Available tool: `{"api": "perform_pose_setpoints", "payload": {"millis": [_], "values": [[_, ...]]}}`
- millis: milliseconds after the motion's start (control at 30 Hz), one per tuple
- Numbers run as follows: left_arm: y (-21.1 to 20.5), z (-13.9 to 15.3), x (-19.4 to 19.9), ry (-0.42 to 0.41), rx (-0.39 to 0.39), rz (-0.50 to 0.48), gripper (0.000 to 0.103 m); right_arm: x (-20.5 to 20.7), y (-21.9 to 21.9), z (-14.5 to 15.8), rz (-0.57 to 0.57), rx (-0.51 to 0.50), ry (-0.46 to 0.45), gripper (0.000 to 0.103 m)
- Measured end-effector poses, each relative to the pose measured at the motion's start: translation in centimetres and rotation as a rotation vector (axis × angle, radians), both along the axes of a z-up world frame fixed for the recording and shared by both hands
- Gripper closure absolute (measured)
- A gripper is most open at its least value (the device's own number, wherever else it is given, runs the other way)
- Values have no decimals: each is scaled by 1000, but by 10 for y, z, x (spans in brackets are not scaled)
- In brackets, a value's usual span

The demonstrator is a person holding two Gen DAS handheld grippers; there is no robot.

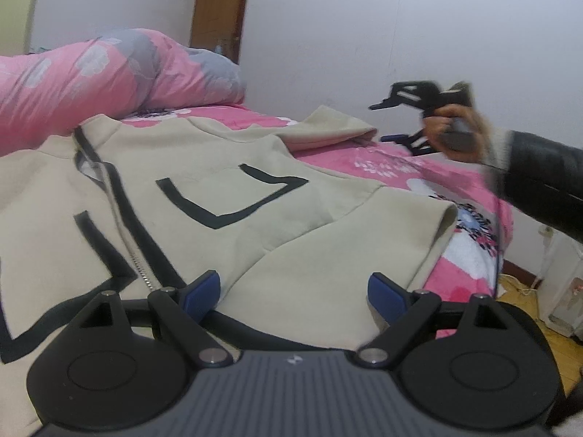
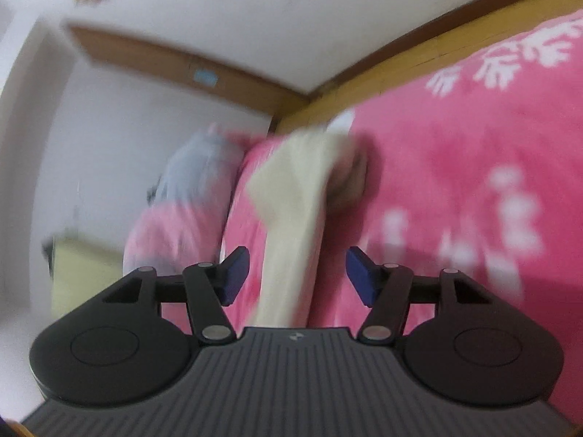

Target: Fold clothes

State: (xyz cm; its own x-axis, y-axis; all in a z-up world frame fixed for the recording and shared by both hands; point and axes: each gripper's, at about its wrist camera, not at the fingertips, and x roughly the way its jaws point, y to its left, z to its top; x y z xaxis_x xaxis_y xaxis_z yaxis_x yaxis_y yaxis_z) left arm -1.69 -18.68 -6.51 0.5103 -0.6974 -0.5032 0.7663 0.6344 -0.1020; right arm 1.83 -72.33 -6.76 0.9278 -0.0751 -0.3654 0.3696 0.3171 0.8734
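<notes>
A cream jacket (image 1: 226,196) with black trim is found laid front-up on the pink bed (image 1: 419,167), its zip running from the near edge toward the collar at the far left — the long axis lies along that line. The far sleeve (image 1: 328,131) is seen doubled back on itself near the far side; the near sleeve (image 1: 400,225) is spread toward the right edge. Folding is judged barely begun: the body is flat and no fold of the trunk is made.

The left gripper (image 1: 293,291) is held low over the hem, jaws wide apart, with nothing gripped. The right gripper (image 2: 297,273) is partly open; a strip of cream cloth (image 2: 291,225) lies between the jaws, yet the pads are not pressed on it — the picture is blurred.
</notes>
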Motion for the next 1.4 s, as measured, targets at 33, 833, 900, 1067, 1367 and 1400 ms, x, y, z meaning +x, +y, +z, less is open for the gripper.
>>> {"api": "perform_pose_setpoints", "payload": {"millis": [33, 833, 900, 1067, 1367, 1400], "values": [[1, 2, -2, 2, -3, 13, 14, -4, 17, 8, 49, -49, 22, 45], [100, 50, -40, 33, -20, 314, 12, -27, 350, 44, 559, -992, 189, 13], [108, 54, -28, 26, -3, 369, 12, -18, 367, 48, 559, -1019, 206, 12], [116, 43, 19, 35, 67, 482, 10, 2, 390, 41, 573, -1051, 247, 1], [134, 8, 34, 120, 21, 428, 0, 11, 386, 4, 603, -986, 287, 1], [135, 8, 34, 120, 17, 426, 0, 10, 386, 5, 602, -986, 288, 1]]}}
